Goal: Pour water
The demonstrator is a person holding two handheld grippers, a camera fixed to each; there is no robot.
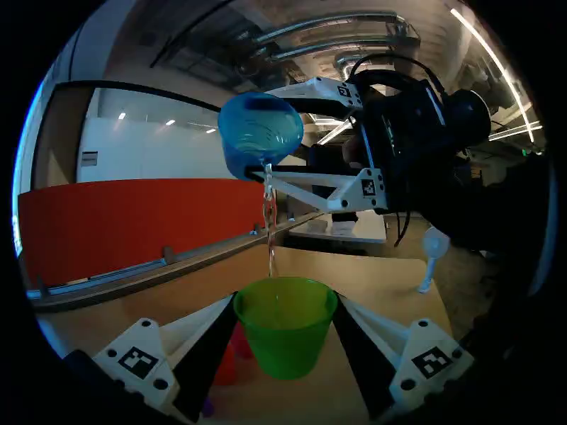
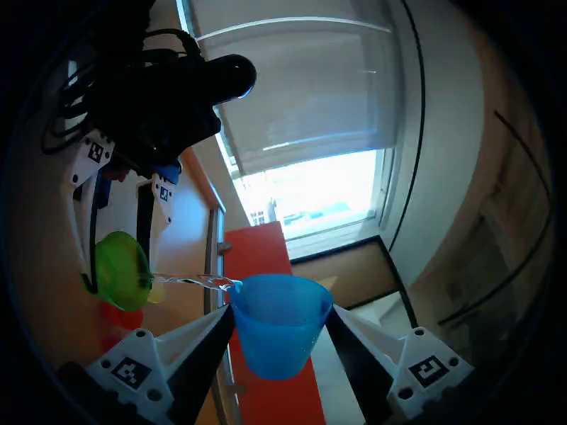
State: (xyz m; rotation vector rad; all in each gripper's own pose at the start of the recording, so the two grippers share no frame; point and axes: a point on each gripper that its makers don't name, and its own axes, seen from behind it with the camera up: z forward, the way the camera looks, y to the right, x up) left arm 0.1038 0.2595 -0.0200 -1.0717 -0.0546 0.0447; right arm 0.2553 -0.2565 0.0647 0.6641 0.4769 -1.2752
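In the left gripper view a green cup (image 1: 286, 326) stands upright between my left gripper's (image 1: 285, 333) fingers, which press on both its sides above the wooden table (image 1: 383, 280). Over it, the right gripper (image 1: 266, 138) holds a blue cup (image 1: 259, 131) tipped toward the camera, and a thin stream of water (image 1: 269, 227) falls from its rim into the green cup. In the right gripper view the blue cup (image 2: 278, 329) sits clamped in my right gripper (image 2: 279, 333). Its water stream (image 2: 195, 281) runs to the green cup (image 2: 122, 270), held by the left gripper (image 2: 117, 273).
An orange partition (image 1: 135, 219) with a grey rail (image 1: 163, 263) borders the table's far side. A white stand-like object (image 1: 431, 258) stands at the table's right edge. Small red (image 1: 227, 365) and purple pieces lie on the table under the green cup. A bright window (image 2: 312, 191) is behind.
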